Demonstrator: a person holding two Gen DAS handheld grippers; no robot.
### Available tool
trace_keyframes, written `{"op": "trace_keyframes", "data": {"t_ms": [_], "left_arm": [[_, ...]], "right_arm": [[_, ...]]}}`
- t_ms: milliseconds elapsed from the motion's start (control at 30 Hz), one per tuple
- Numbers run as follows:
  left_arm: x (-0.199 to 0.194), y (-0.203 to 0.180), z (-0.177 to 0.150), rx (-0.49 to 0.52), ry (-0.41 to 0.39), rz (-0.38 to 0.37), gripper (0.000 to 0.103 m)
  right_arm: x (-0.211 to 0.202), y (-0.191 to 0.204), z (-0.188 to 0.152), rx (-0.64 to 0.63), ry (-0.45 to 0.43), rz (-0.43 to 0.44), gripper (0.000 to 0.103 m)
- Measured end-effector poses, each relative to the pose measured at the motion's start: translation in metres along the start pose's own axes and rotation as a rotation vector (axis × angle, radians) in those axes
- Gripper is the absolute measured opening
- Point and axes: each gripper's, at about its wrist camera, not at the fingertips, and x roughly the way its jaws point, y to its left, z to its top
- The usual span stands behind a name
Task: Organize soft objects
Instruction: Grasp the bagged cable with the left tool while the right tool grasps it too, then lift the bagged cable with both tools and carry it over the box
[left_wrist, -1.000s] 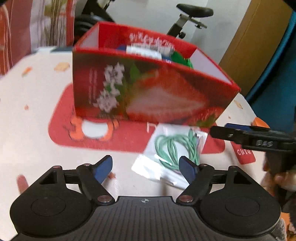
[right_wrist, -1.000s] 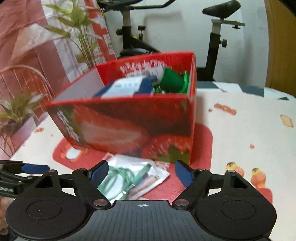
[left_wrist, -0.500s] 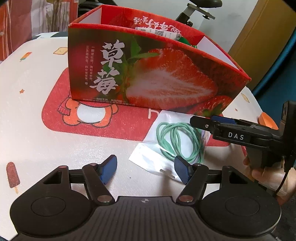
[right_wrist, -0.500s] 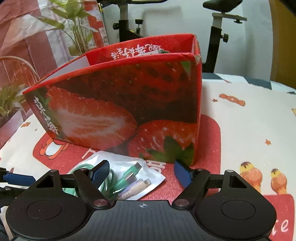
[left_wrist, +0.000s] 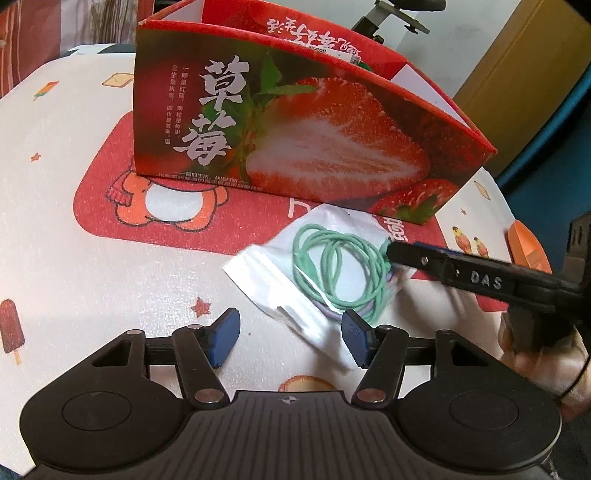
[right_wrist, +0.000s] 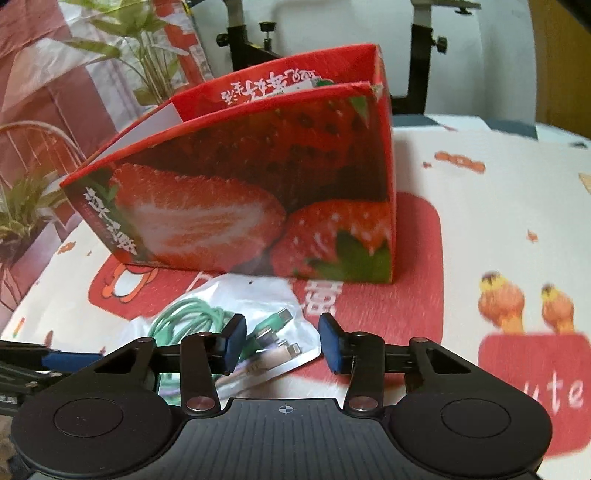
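Note:
A clear plastic bag with a coiled green cable (left_wrist: 334, 271) lies on the table in front of the red strawberry box (left_wrist: 295, 140). My left gripper (left_wrist: 290, 341) is open and low over the table, its fingers on either side of the bag's near corner. My right gripper (right_wrist: 282, 345) is open, its fingers straddling the bag's plug end (right_wrist: 266, 336), just above it. The right gripper's finger (left_wrist: 461, 277) reaches over the bag in the left wrist view. The box (right_wrist: 258, 192) holds items I can barely see.
The round table has a white cartoon-print cloth (left_wrist: 74, 221) with a red patch under the box. An orange object (left_wrist: 526, 247) sits at the right edge. Exercise bike (right_wrist: 421, 55) and plants (right_wrist: 147, 48) stand behind the table.
Both grippers have come down and closer to the bag. The right gripper's fingers have narrowed somewhat around the plug end. The bag has not moved.

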Motion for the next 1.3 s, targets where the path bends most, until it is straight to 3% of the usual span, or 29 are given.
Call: {"op": "trace_keyframes", "data": {"t_ms": [200, 367, 667, 767, 1033, 1067, 1100, 1167, 1233, 1300], "left_arm": [[0.000, 0.005, 0.000, -0.007, -0.013, 0.008, 0.063], [-0.002, 0.017, 0.003, -0.038, -0.038, 0.052, 0.063], [0.008, 0.022, 0.016, -0.021, -0.079, 0.071, 0.062], [0.011, 0.021, 0.017, -0.016, -0.084, 0.037, 0.052], [0.016, 0.024, 0.013, -0.033, -0.095, -0.035, 0.051], [0.016, 0.024, 0.013, -0.038, -0.094, -0.050, 0.048], [0.018, 0.025, 0.013, -0.049, -0.088, -0.081, 0.036], [0.022, 0.027, 0.011, -0.084, -0.070, -0.133, 0.035], [0.021, 0.026, 0.010, -0.068, -0.076, -0.129, 0.035], [0.021, 0.029, 0.010, -0.084, -0.080, -0.130, 0.033]], "right_arm": [[-0.009, 0.017, -0.017, 0.040, 0.056, 0.032, 0.029], [-0.013, 0.033, -0.024, 0.034, 0.097, 0.065, 0.028], [-0.004, 0.022, -0.009, 0.082, 0.048, 0.039, 0.034], [0.001, 0.025, -0.008, 0.084, 0.047, 0.045, 0.034], [0.008, 0.027, -0.006, 0.142, 0.042, 0.078, 0.039], [0.008, 0.028, -0.007, 0.148, 0.040, 0.081, 0.039], [0.009, 0.028, -0.007, 0.154, 0.036, 0.086, 0.040], [0.011, 0.029, -0.007, 0.170, 0.030, 0.101, 0.041], [0.011, 0.031, -0.007, 0.167, 0.023, 0.093, 0.039], [0.010, 0.031, -0.008, 0.164, 0.019, 0.082, 0.029]]}}
